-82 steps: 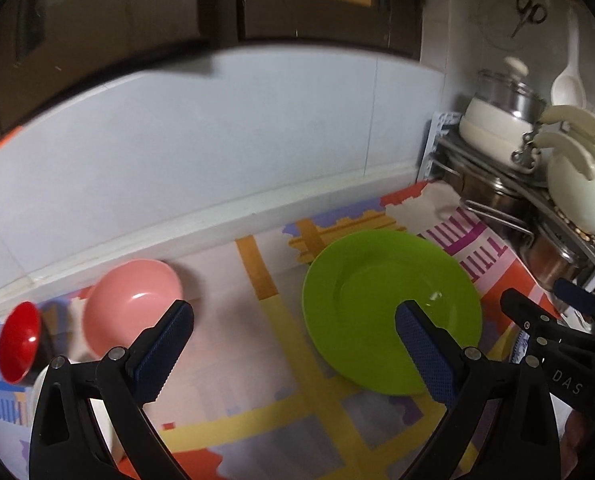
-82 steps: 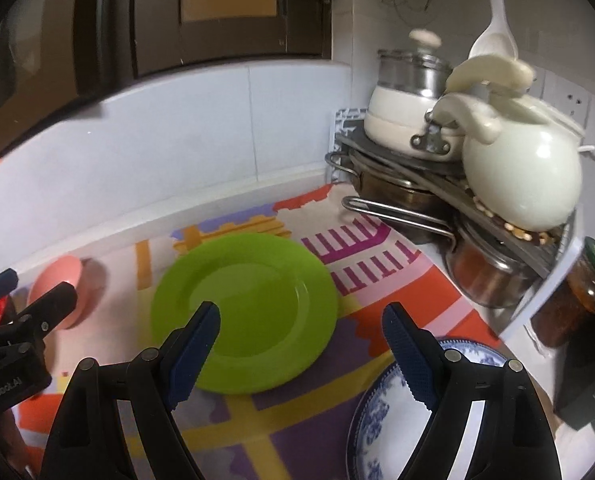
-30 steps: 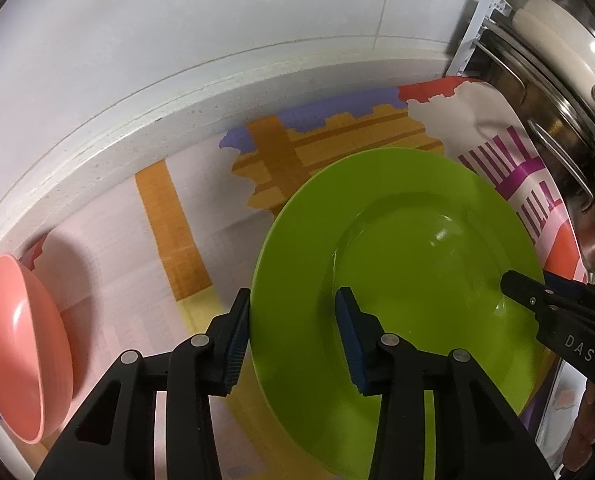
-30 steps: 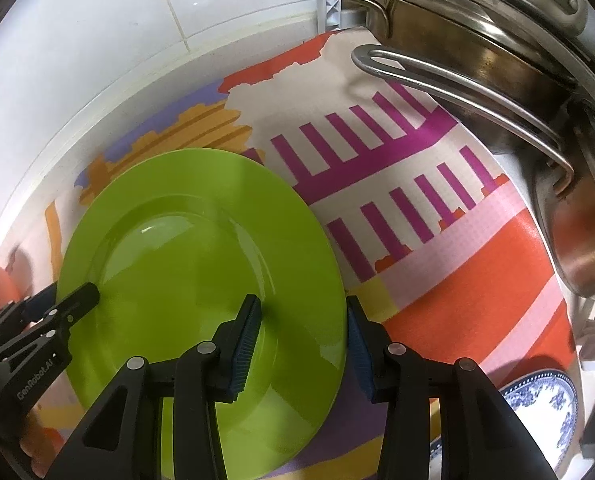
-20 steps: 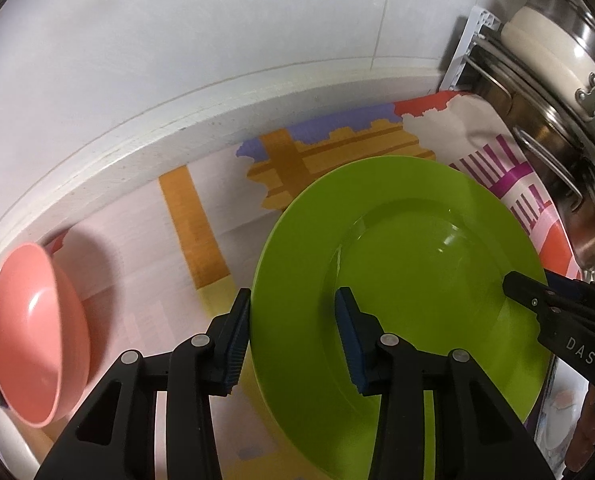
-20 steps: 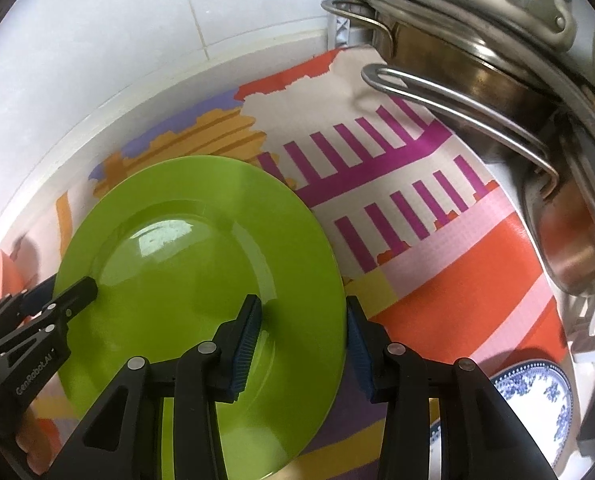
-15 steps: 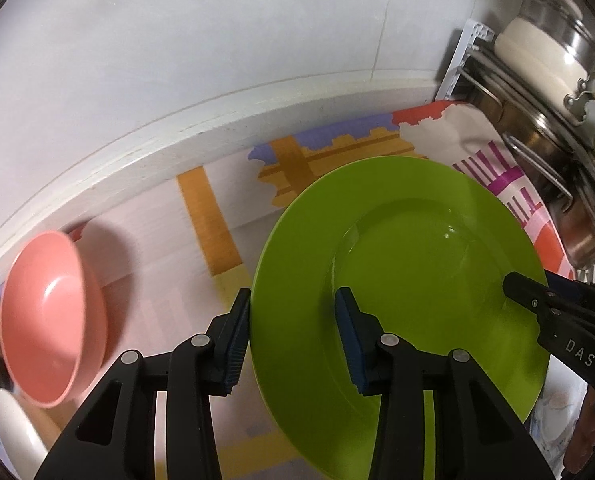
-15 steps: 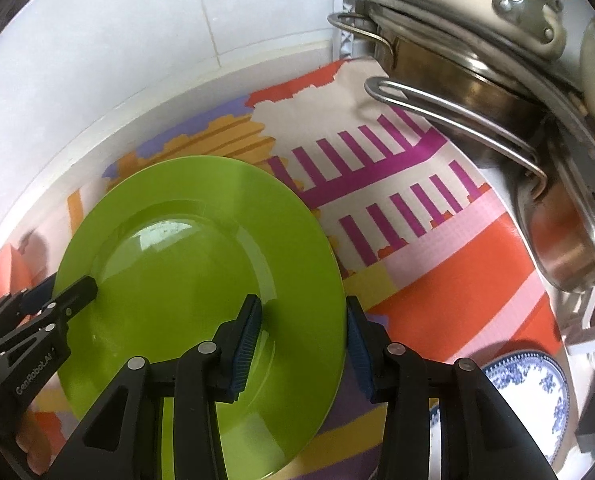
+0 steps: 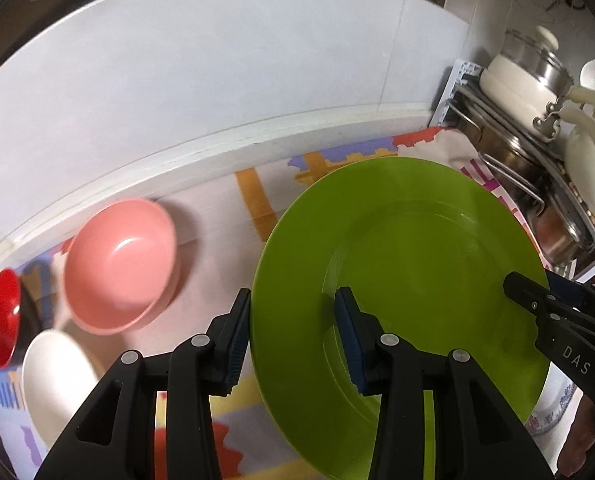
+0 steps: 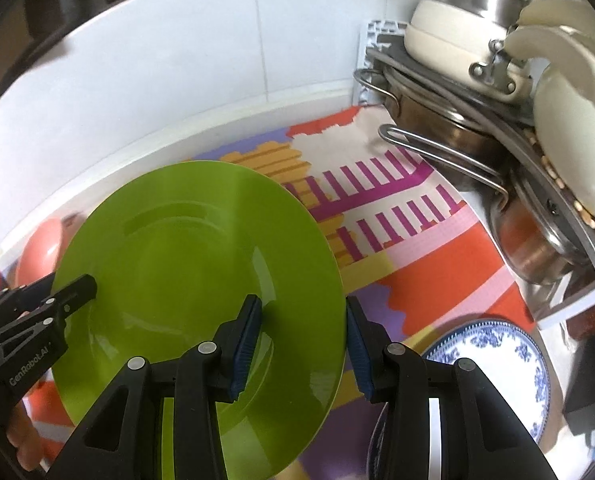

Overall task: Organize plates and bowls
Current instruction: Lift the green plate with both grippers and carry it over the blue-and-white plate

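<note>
Lettering "GenRobot.AI" on left gripper, "DAS" on right gripper. Both sets of fingers grip green plate at its 9 and 3 o'clock rims. Since earlier, plate raised off patterned surface; pink bowl now fully visible.

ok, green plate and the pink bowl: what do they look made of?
green plate: likely plastic or melamine, glossy; flat uniform colour, soft window reflections, thin rim. Glazed ceramic can't be ruled out.
pink bowl: probably the same kind of plastic, satin-gloss; even opaque pink with one small highlight inside.
</note>
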A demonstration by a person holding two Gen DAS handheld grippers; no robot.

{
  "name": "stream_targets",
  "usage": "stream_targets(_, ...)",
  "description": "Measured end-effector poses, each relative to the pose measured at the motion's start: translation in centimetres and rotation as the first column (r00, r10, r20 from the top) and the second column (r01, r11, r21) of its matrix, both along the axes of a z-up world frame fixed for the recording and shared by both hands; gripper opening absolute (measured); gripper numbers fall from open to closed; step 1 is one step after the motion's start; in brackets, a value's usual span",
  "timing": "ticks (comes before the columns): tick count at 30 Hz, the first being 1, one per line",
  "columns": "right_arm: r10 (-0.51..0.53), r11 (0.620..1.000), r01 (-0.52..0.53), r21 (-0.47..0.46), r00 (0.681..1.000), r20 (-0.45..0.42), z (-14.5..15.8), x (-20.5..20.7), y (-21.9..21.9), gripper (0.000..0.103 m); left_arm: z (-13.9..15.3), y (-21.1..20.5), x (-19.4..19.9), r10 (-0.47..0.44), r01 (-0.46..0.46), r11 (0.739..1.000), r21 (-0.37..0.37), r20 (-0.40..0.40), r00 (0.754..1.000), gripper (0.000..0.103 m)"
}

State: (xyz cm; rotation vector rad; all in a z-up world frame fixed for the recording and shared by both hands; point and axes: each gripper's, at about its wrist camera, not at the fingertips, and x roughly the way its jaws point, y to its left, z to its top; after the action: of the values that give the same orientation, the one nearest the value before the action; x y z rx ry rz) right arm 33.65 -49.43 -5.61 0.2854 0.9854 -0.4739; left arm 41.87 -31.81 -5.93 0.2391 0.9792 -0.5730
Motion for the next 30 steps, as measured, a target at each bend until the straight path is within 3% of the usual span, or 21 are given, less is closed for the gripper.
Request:
stream_targets(12, 0.068, 0.996, -0.065, -0.056, 0.997, 0.048, 3.1, -3.0, 6.0, 0.042, 2.4, 7.7, -3.5, 0.077, -0.076, 0.997, -0.034, 0.025, 0.997, 0.041)
stream_targets(30, 0.138, 0.987, -0.129, -0.099, 0.986, 0.092, 4.7, -6.7, 16.5, 0.042, 4.0, 18.3, -7.7, 0.157, -0.155, 0.986, -0.058, 0.035, 0.987, 0.041)
